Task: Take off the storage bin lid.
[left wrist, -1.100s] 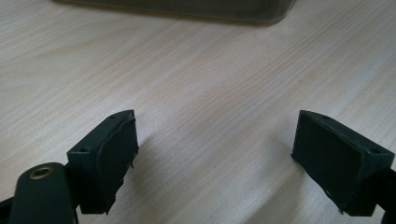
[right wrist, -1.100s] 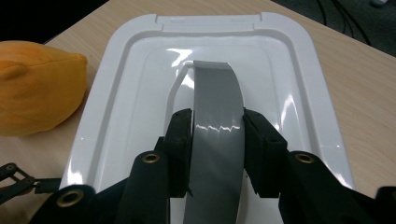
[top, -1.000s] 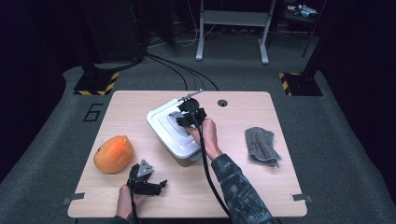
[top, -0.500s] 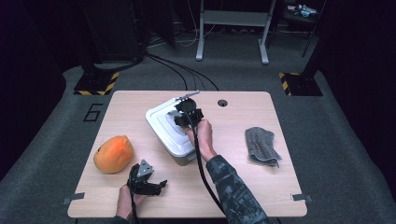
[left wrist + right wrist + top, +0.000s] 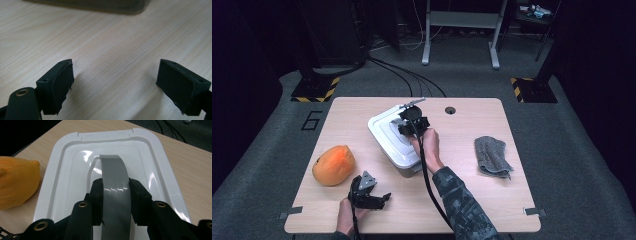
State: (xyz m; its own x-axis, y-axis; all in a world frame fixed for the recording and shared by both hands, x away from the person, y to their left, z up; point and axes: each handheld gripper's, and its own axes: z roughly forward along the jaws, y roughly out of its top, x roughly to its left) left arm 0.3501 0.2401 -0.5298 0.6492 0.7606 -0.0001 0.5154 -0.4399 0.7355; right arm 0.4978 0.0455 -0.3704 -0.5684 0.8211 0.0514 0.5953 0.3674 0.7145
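- A white plastic lid (image 5: 75, 167) lay flat on top of a box (image 5: 404, 167) with translucent grey walls. The box stood near the middle of the wooden table, turned at an angle to the table edges.
- The lid was rectangular with rounded corners, a raised rim and a glossy sunken middle.
- A grey tape handle (image 5: 113, 185) arched up over the middle of the lid; its far end was stuck to the lid surface. The strip was smooth and shiny, and it was pinched from both sides.

White lid (image 5: 160, 162) w/ grey tape handle (image 5: 115, 187), orange plush (image 5: 333, 164), grey cloth (image 5: 492, 156), black grippers (image 5: 115, 195).
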